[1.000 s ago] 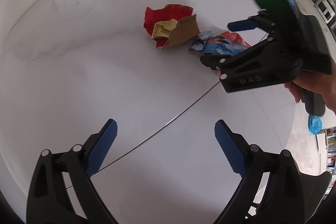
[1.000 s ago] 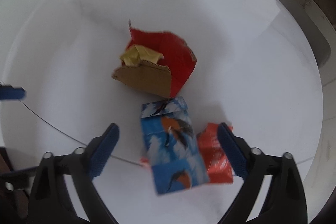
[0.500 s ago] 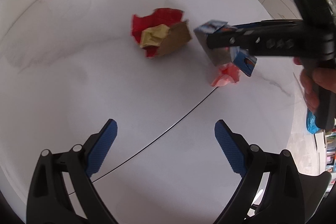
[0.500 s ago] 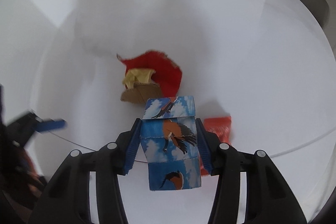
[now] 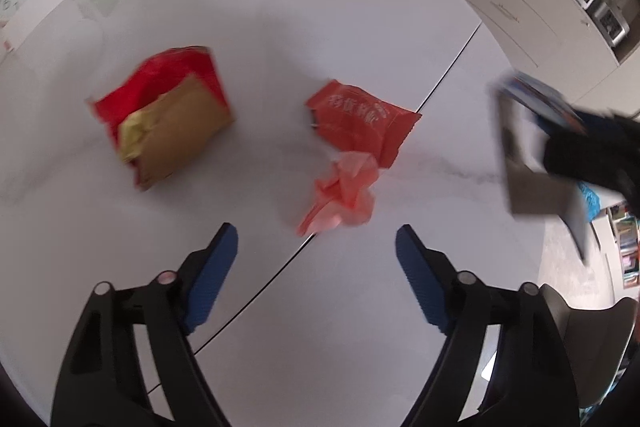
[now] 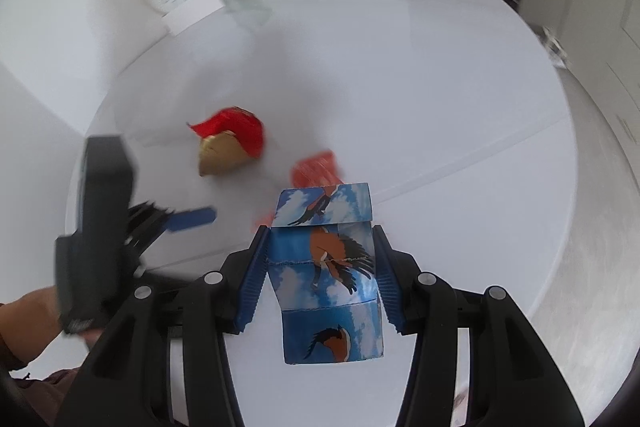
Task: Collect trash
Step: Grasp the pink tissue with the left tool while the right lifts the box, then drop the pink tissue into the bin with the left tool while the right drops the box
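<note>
Red wrapper (image 5: 360, 119) beside crumpled pink plastic (image 5: 344, 195).

Glossy white tabletop (image 5: 280, 7) — crinkled red foil wrapper (image 5: 362, 119), printed cardboard carton (image 6: 328, 267)

White table (image 5: 340, 7) bears red carton (image 5: 168, 115), red wrapper (image 5: 360, 119), pink wad (image 5: 344, 195).

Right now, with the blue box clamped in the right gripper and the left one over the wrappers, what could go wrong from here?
1. The blue horse-print box is held only by its side walls in the right gripper; thin card could buckle or slip.
2. The left gripper, whose jaws have just been closing with nothing between them, faces two touching pieces, the red wrapper and the crumpled pink plastic; it may grab only one.
3. The flat wrapper may slide on the smooth table.
</note>
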{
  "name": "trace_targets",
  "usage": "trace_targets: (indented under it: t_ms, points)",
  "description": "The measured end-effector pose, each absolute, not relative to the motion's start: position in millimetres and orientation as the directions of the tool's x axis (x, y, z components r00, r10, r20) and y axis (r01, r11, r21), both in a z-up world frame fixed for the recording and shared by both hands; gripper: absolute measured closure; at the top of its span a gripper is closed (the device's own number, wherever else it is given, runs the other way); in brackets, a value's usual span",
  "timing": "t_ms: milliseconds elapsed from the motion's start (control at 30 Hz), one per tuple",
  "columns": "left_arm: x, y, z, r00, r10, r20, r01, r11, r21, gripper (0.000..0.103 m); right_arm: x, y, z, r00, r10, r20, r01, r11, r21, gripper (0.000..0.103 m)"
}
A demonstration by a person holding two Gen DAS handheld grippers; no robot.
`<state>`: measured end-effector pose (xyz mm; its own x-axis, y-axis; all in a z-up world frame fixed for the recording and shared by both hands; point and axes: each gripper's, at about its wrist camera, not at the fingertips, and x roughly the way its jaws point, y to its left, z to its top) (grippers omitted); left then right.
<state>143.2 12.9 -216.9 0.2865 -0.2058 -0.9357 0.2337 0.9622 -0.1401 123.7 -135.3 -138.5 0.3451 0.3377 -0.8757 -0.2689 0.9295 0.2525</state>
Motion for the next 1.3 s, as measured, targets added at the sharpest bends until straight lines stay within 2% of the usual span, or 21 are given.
trace_targets:
  t_ms: [67,133,233,333,567,733,933,1100,1300]
  points:
    - [151,5,-225,0.278,-0.207,-0.938,0.237,0.961,-0.142,0.035,111,-149,-141,0.351,0.325,-0.878,-0.225,0.940,0.258,0.052]
    - [156,0,-228,0.267,-0.209,-0.941,0.242,0.959,-0.145,0.051,99,-159,-143,0.356,0.314,-0.880,-0.182,0.947,0.264,0.052]
    - [160,-2,-228,0.278,-0.197,-0.940,0.252,0.959,-0.127,0.066,82,-175,-142,0.364,0.300,-0.882,-0.131,0.954,0.270,0.052]
    - [164,-3,-227,0.276,-0.202,-0.940,0.256,0.958,-0.130,0.070,65,-187,-139,0.373,0.287,-0.883,-0.094,0.958,0.271,0.052]
    - [152,-3,-209,0.288,-0.193,-0.938,0.253,0.960,-0.120,0.071,32,-197,-135,0.395,0.253,-0.883,-0.025,0.964,0.265,0.052]
    - [122,-13,-186,0.301,-0.183,-0.936,0.299,0.950,-0.090,0.071,3,-206,-130,0.424,0.238,-0.874,0.029,0.961,0.276,0.052]
    - [70,-42,-162,0.289,-0.235,-0.928,0.395,0.912,-0.108,0.071,-51,-229,-130,0.449,0.191,-0.873,0.127,0.953,0.274,0.052]
    - [29,-80,-156,0.251,-0.283,-0.926,0.484,0.865,-0.133,0.071,-100,-264,-147,0.430,0.132,-0.893,0.234,0.939,0.251,0.052]
    - [-14,-129,-162,0.195,-0.310,-0.931,0.582,0.800,-0.144,0.071,-137,-319,-200,0.346,0.065,-0.936,0.362,0.911,0.197,0.051]
